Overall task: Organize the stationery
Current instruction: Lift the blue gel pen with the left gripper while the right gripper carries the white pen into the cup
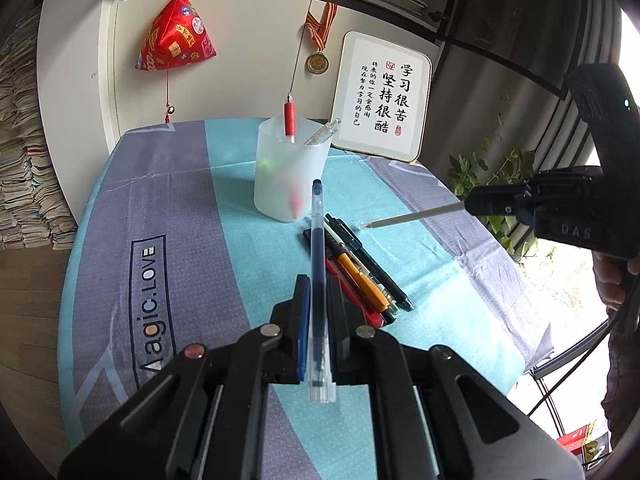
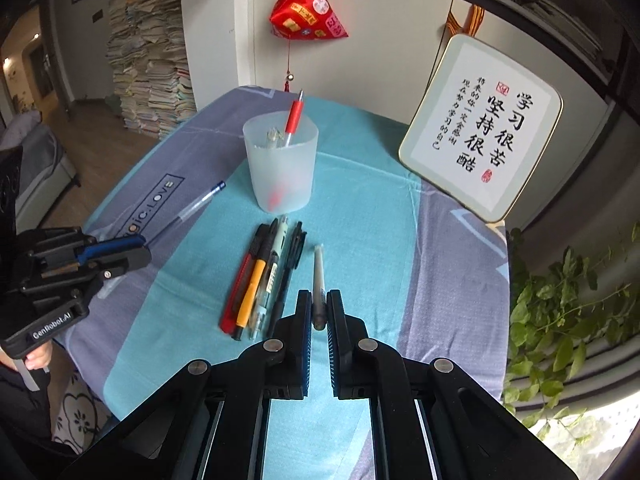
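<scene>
My left gripper [image 1: 318,292] is shut on a clear pen with a blue refill [image 1: 317,248], whose tip points at the frosted plastic cup [image 1: 286,168]. The same blue pen [image 2: 188,210] and left gripper [image 2: 136,250] show at the left of the right wrist view. My right gripper [image 2: 319,308] is shut on a white pen [image 2: 319,276], held above the cloth; that white pen [image 1: 412,218] and right gripper [image 1: 480,202] appear at the right in the left wrist view. The cup [image 2: 280,164] holds a red pen [image 2: 294,118] and a clear one [image 1: 322,133]. Several pens [image 2: 264,276] lie side by side in front of it.
The table carries a teal and grey cloth [image 2: 360,208]. A framed calligraphy board [image 2: 480,132] leans at the back right. A red pouch [image 2: 308,10] hangs on the wall. Green plants [image 2: 560,300] stand off the right edge, and paper stacks [image 2: 148,72] rise at the far left.
</scene>
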